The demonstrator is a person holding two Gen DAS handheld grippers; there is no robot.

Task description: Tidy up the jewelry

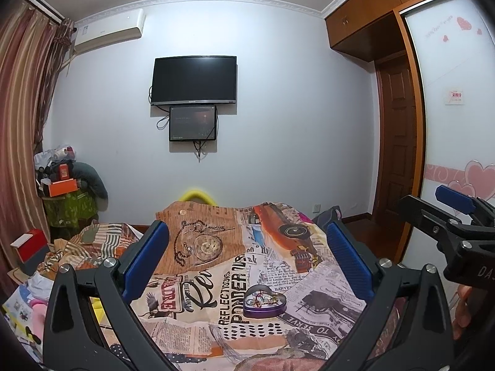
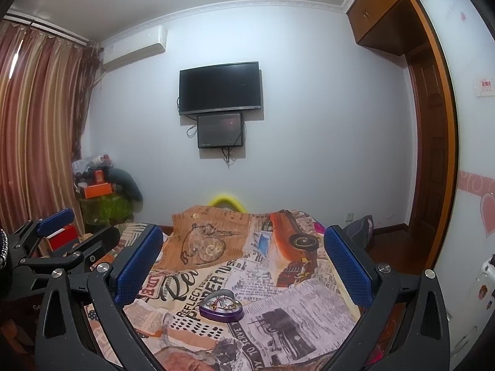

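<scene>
Left wrist view: the left gripper [image 1: 247,266] is held above a surface draped in a newspaper-collage cloth [image 1: 222,281], its two blue-padded fingers [image 1: 145,259] spread wide with nothing between them. Near the middle of the cloth, slightly right, sits a purple heart-shaped tin [image 1: 263,301], lid off. Inside it lies a small tangle of jewelry [image 1: 261,299]: thin chains and coloured beads, too small to tell apart. The tin stands in the gap between the fingers but well below them, touching neither. The pocket watch and chain farther back look to be printed on the cloth. At the right edge the right gripper [image 1: 458,213] comes into frame at the same height, one blue pad showing. On the far wall hang a dark television [image 1: 194,80] and a smaller screen [image 1: 192,123] under it; a cluttered stand [image 1: 66,191] is far left beside striped curtains [image 1: 21,123]

Right wrist view: the right gripper [image 2: 244,266] also has its fingers [image 2: 348,266] set far apart, empty. The heart-shaped tin [image 2: 221,307] lies near and slightly left of centre on the cloth [image 2: 278,303], open, with the jewelry [image 2: 221,303] heaped inside against its silvery floor. The left gripper [image 2: 77,225] shows at the left edge, pads apart. A wooden wardrobe [image 2: 433,142] fills the right side, and a yellow curved object [image 2: 225,200] peeks up beyond the cloth's far edge
</scene>
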